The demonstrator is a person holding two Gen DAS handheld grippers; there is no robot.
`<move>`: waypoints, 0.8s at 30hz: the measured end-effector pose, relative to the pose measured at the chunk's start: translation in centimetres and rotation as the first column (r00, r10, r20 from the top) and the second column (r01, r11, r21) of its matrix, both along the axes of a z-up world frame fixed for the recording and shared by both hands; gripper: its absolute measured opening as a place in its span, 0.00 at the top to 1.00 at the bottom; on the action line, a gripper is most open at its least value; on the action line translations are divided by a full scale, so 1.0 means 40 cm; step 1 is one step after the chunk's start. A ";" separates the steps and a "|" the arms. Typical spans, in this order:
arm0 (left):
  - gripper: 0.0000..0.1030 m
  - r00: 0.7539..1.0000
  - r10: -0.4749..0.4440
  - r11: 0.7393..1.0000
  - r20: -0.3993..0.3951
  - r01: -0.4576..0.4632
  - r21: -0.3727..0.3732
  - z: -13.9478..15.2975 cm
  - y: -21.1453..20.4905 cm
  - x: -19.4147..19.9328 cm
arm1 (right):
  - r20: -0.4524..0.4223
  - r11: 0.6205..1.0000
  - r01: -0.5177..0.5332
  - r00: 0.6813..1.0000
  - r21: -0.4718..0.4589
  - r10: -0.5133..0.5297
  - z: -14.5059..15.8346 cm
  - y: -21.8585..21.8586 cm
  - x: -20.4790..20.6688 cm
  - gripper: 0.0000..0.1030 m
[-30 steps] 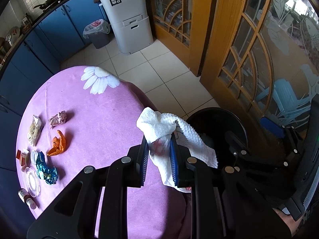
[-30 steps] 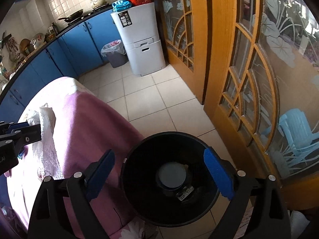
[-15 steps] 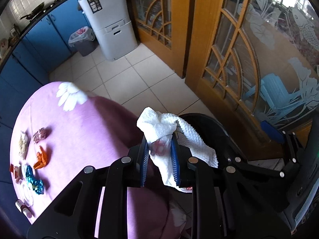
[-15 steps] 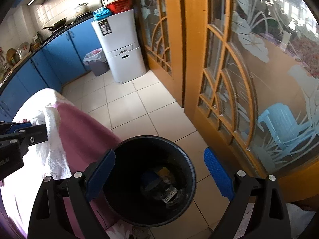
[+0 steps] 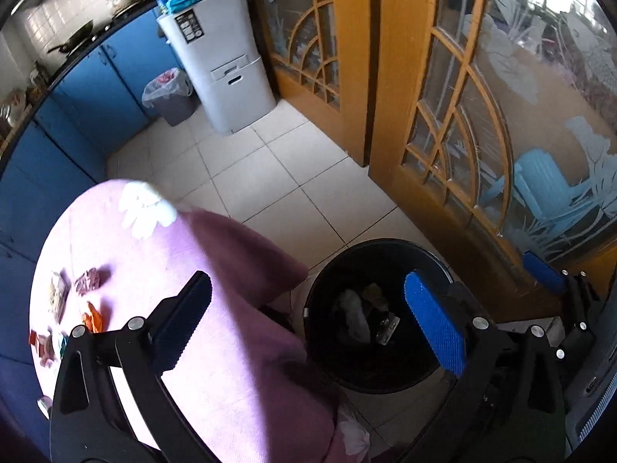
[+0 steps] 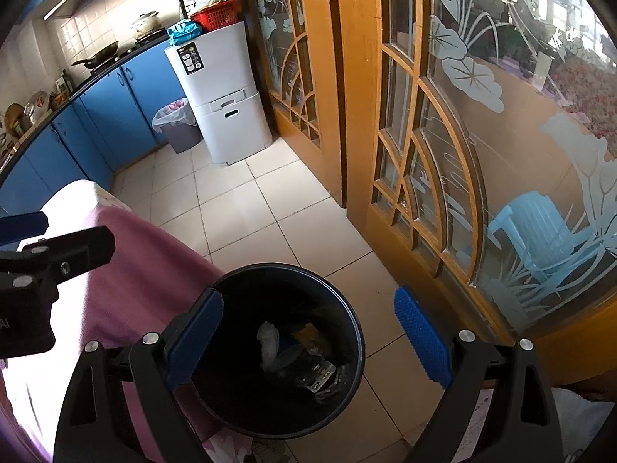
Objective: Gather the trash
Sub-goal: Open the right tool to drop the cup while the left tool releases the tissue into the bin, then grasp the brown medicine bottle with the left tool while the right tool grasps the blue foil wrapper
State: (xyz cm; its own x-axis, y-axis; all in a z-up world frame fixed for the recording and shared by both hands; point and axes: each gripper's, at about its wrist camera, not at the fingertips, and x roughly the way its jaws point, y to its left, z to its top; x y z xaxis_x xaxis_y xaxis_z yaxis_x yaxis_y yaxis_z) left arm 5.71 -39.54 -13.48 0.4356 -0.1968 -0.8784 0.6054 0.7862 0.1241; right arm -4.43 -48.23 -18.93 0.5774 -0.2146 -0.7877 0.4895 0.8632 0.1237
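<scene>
Left wrist: left gripper (image 5: pixel 308 320) gaping empty, right gripper (image 6: pixel 308 332) likewise; wrappers (image 5: pixel 90 314) far left, risk sweeping them off the table (image 5: pixel 231 386) on reach.

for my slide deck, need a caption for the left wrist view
Open left gripper above the black bin, white tissue inside.

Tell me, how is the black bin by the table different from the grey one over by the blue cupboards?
The black trash bin is round, unlined and stands beside the pink-clothed table; a white crumpled tissue and wrappers lie inside. The grey bin looks squarer, has a pale plastic liner folded over its rim, and sits by the white cabinet. Both stand upright and lidless on the tiled floor.
</scene>
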 end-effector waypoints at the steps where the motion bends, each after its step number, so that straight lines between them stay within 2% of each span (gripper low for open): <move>1: 0.04 1.000 0.005 1.000 0.002 -0.005 -0.001 0.001 0.008 0.003 | 0.000 1.000 -0.004 1.000 -0.003 0.004 0.003 0.005 0.003 0.14; 10: 0.04 0.996 0.086 0.996 0.029 -0.085 -0.027 0.048 0.134 0.038 | 0.014 0.997 -0.067 0.998 -0.042 0.068 0.053 0.091 0.044 0.14; 12: 0.03 0.994 0.105 0.994 0.022 -0.104 -0.030 0.056 0.166 0.048 | 0.025 0.993 -0.101 0.994 -0.053 0.102 0.071 0.125 0.057 0.09; 18: 0.03 0.979 0.203 0.977 0.012 -0.202 -0.069 0.094 0.326 0.085 | 0.037 0.979 -0.179 0.982 -0.102 0.184 0.126 0.239 0.100 0.06; 24: 0.03 0.953 0.297 0.953 0.058 -0.291 -0.087 0.131 0.507 0.094 | 0.039 0.951 -0.276 0.958 -0.139 0.284 0.165 0.380 0.152 0.06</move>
State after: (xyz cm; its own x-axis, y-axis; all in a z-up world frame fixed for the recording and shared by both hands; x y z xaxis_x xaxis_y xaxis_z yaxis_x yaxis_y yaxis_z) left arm 9.45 -19.27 -8.22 0.5442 -0.1165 -0.8308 0.3379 0.9369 0.0900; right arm 1.65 -33.04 -12.33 0.6726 -0.1366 -0.7273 0.2212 0.9750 0.0214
